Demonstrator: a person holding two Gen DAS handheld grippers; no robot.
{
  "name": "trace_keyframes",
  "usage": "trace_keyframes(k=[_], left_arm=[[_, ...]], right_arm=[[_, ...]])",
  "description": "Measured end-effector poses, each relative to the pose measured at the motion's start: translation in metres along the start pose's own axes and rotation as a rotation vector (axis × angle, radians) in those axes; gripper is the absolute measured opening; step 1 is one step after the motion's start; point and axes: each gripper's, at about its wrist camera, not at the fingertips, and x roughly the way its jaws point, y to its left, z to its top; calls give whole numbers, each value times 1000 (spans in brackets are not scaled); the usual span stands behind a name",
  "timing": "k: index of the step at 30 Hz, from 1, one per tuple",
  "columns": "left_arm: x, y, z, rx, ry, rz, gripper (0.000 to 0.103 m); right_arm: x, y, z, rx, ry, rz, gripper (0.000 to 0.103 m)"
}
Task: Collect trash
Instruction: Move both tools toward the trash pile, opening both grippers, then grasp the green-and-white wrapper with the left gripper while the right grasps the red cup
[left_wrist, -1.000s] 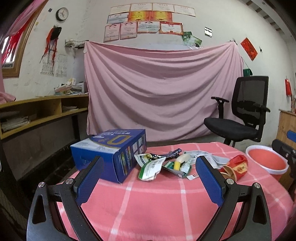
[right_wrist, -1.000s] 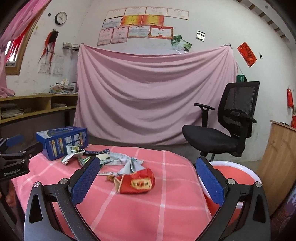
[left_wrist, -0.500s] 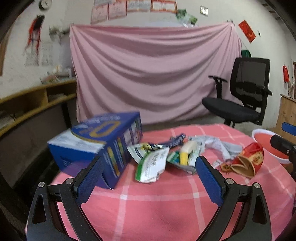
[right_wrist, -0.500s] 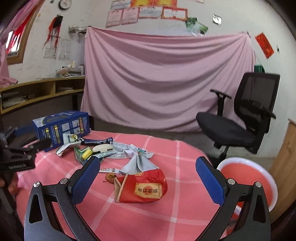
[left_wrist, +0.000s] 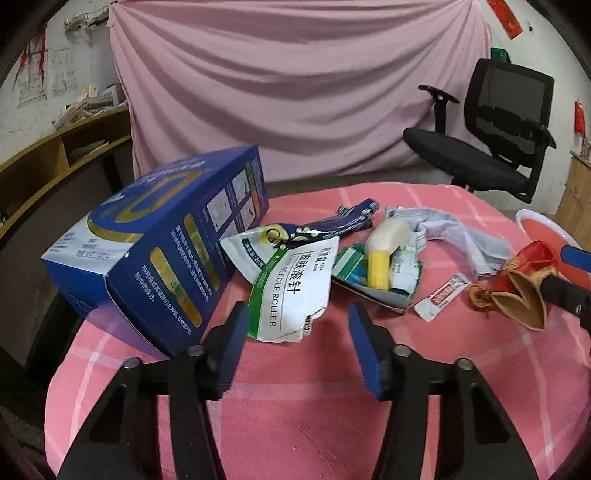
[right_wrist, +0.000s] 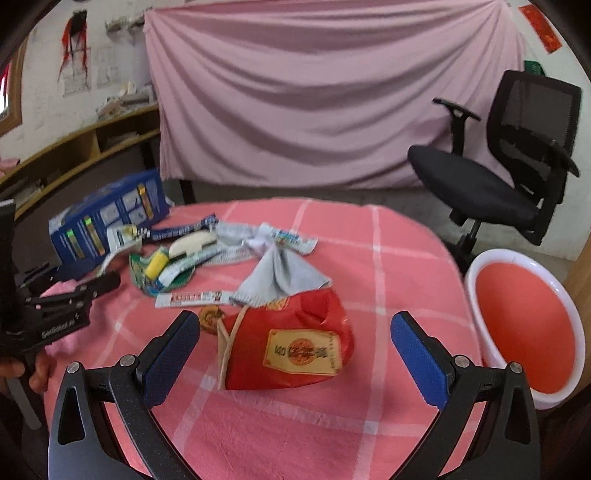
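Trash lies on a round table with a pink checked cloth (left_wrist: 303, 413). A white and green pouch (left_wrist: 291, 291) lies just ahead of my left gripper (left_wrist: 295, 325), which is open and empty. A blue box (left_wrist: 162, 236) stands to its left. A crushed red carton (right_wrist: 291, 354) lies between the fingers of my right gripper (right_wrist: 295, 350), which is open and not touching it. The carton also shows in the left wrist view (left_wrist: 524, 295). A yellow and white tube (left_wrist: 384, 247), a grey cloth (right_wrist: 280, 273) and small wrappers (right_wrist: 192, 297) lie between them.
A red basin with a white rim (right_wrist: 528, 325) stands beside the table on the right. A black office chair (right_wrist: 509, 155) stands behind it. A pink sheet (left_wrist: 295, 85) hangs on the back wall. Wooden shelves (left_wrist: 55, 147) run along the left.
Both grippers have moved forward and tilted down toward the table. The left gripper's fingers have closed in partway around the pouch. The right gripper now straddles the red carton.
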Motion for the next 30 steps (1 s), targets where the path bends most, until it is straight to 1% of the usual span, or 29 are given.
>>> trace_keyframes(k=[1, 5, 7, 8, 10, 11, 13, 16, 17, 18, 19, 23, 25, 30], left_arm=[[1, 0, 1, -3, 4, 3, 43], [6, 1, 1, -5, 17, 9, 41], [8, 1, 1, 0, 23, 5, 33], [9, 2, 1, 1, 29, 2, 31], [11, 3, 2, -2, 40, 2, 24], [12, 4, 2, -5, 44, 3, 21], [12, 6, 1, -6, 47, -3, 12], [11, 6, 1, -2, 44, -13, 9], [10, 5, 1, -1, 41, -14, 9], [8, 5, 0, 1, 31, -20, 8], [6, 5, 0, 3, 21, -28, 7], [-6, 2, -4, 15, -29, -53, 6], [-16, -1, -9, 29, -72, -67, 6], [-34, -13, -18, 73, -156, -57, 6]], right_arm=[[3, 2, 0, -7, 14, 2, 103], [20, 9, -1, -44, 100, 23, 103], [24, 9, -2, -45, 121, 27, 103], [26, 9, -3, -43, 134, 26, 103], [29, 8, -3, -40, 156, 25, 103], [30, 8, -3, -39, 162, 25, 103], [28, 8, -4, -36, 155, 21, 101], [24, 6, -4, -32, 139, 22, 97], [24, 7, -4, -33, 138, 27, 92], [25, 7, -4, -33, 140, 32, 87], [25, 6, -3, -32, 144, 36, 80], [25, 5, -3, -21, 141, 51, 78], [25, 5, -3, -20, 138, 56, 78], [17, 5, -2, -21, 96, 57, 78]])
